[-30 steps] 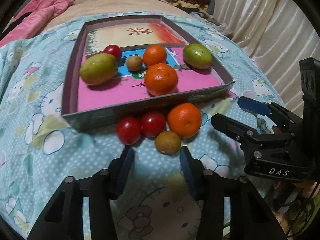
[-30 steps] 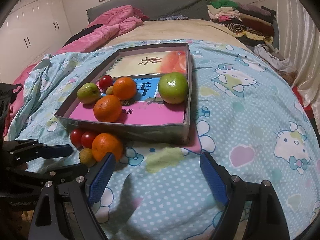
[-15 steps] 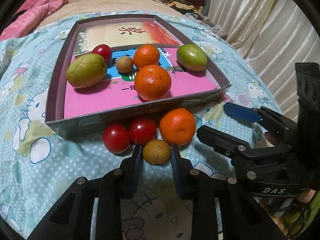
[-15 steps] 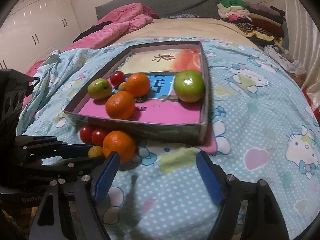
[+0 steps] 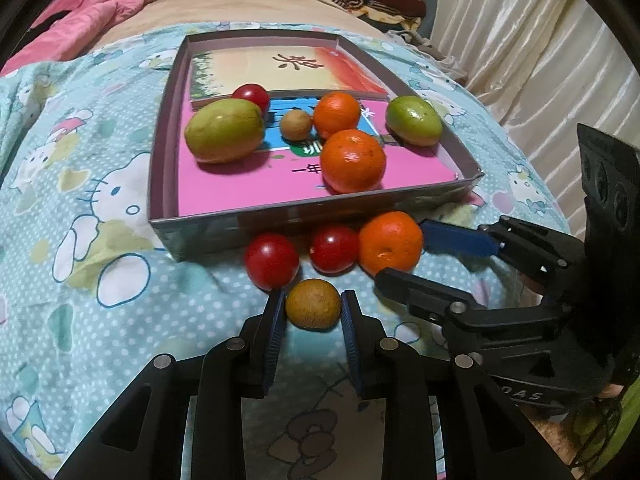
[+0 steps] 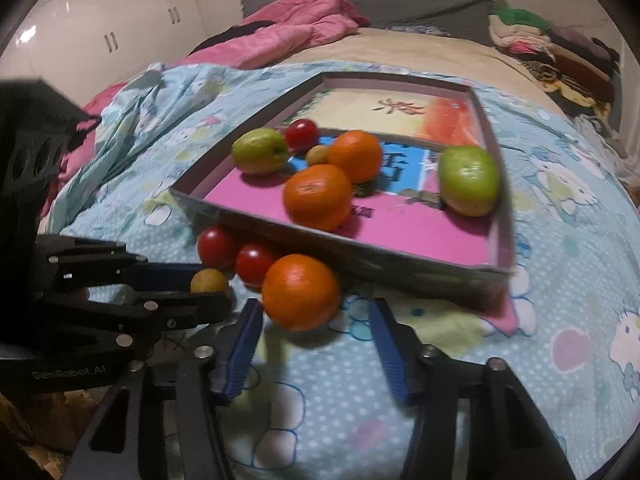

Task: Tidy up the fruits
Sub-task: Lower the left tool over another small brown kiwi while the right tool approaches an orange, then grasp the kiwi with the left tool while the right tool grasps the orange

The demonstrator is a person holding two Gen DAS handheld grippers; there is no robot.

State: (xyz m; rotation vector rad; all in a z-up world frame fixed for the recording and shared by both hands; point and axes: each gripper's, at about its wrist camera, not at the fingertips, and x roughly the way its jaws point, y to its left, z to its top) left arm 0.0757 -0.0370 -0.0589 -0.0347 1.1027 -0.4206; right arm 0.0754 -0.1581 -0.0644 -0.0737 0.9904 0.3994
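1. The left gripper (image 5: 313, 307) pinches the small brown fruit (image 5: 313, 309) on the bedspread (image 5: 100, 280), just before the box (image 5: 160, 152).
2. The right gripper (image 6: 316, 314) is closing around the loose orange (image 6: 301, 291); its pads are not yet touching.

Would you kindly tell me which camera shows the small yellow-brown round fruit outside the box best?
The left wrist view: the small yellow-brown round fruit sits whole between the left gripper pads. The right wrist view shows only its top behind that gripper's fingers.

"GenRobot.AI" on left tool (image 6: 208, 292) body, "DAS" (partly cut off) on right tool (image 5: 404, 252) body
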